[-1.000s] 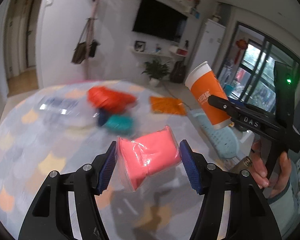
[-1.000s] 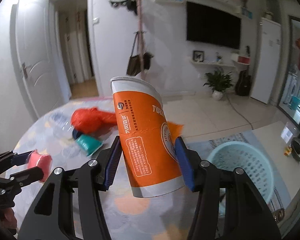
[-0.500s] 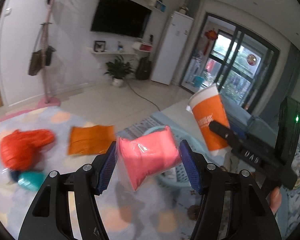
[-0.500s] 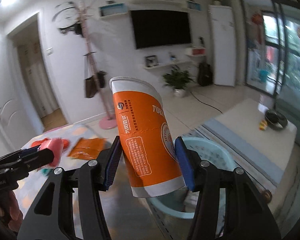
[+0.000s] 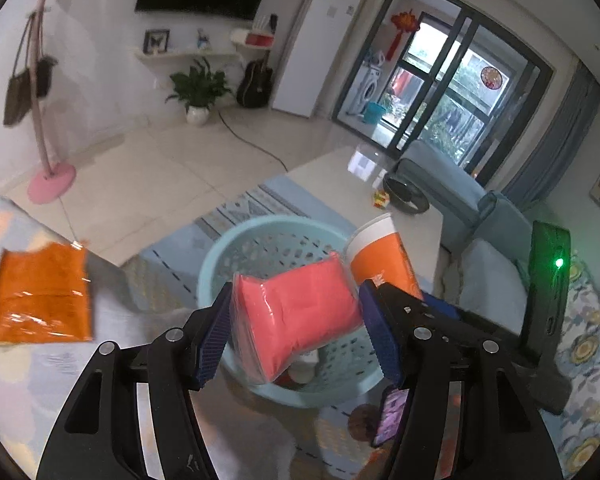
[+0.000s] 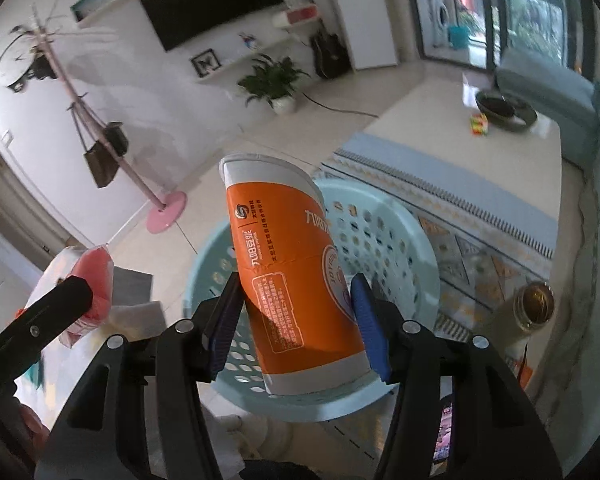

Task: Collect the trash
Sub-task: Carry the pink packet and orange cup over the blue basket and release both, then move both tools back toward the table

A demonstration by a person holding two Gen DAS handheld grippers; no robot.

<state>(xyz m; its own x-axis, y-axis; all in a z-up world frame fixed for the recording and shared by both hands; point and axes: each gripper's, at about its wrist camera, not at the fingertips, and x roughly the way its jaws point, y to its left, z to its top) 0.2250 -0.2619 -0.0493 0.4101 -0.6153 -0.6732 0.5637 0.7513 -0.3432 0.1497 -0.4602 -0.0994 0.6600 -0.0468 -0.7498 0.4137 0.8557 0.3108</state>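
pink pack [image 5: 296, 312] clamped in left gripper [image 5: 294, 330], above basket [image 5: 236, 248] | orange cup [image 6: 296, 280] tilted, clamped in right gripper [image 6: 296, 328], over basket | orange wrapper [image 5: 40, 296] left, apart

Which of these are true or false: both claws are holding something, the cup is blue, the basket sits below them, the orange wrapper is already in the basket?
1. Both claws hold something. True: the left gripper clamps a pink packet, the right gripper an orange cup.
2. The cup is blue. False: it is orange and white.
3. The basket sits below them. True.
4. The orange wrapper is in the basket. False: it lies outside it, on the patterned surface to the left.
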